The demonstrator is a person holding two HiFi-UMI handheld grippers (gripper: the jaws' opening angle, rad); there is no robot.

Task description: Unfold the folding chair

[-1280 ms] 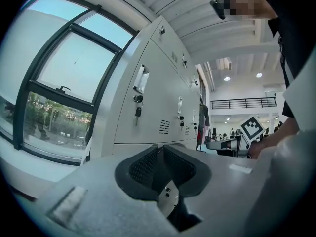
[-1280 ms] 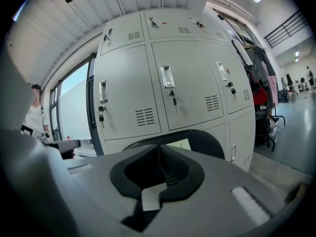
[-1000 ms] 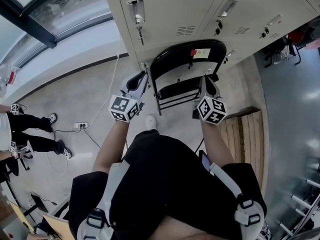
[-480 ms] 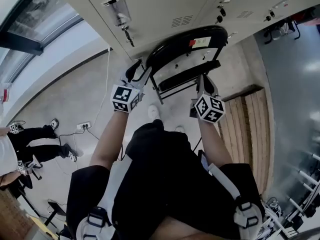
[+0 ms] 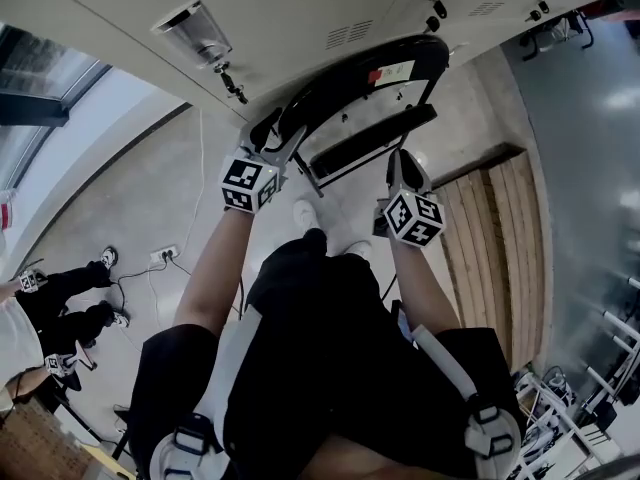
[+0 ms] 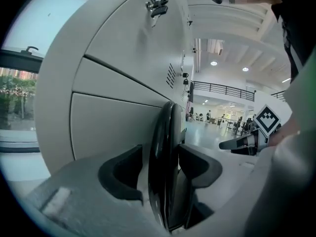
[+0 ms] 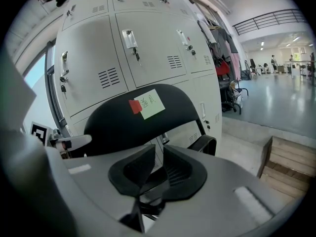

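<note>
Head view, lockers [image 5: 300, 18]: a bank of containers at 12 o'clock, every door closed, contents hidden.
Folding chair [image 7: 113, 127]: leans against them at 12 o'clock; I judge it not yet opened.
Seat [image 5: 375, 138]: lies close under the backrest [image 5: 350, 78]; swinging it down is what is left.
Left gripper [image 6: 162, 164]: at 11 o'clock, my jaws have just been opening and stand wide apart astride the backrest's rim, not squeezing it.
Right gripper [image 7: 157, 164]: at 1 o'clock by the seat, jaws nearly together, just easing apart; whether they pinch the dark chair part below them I cannot tell.
</note>
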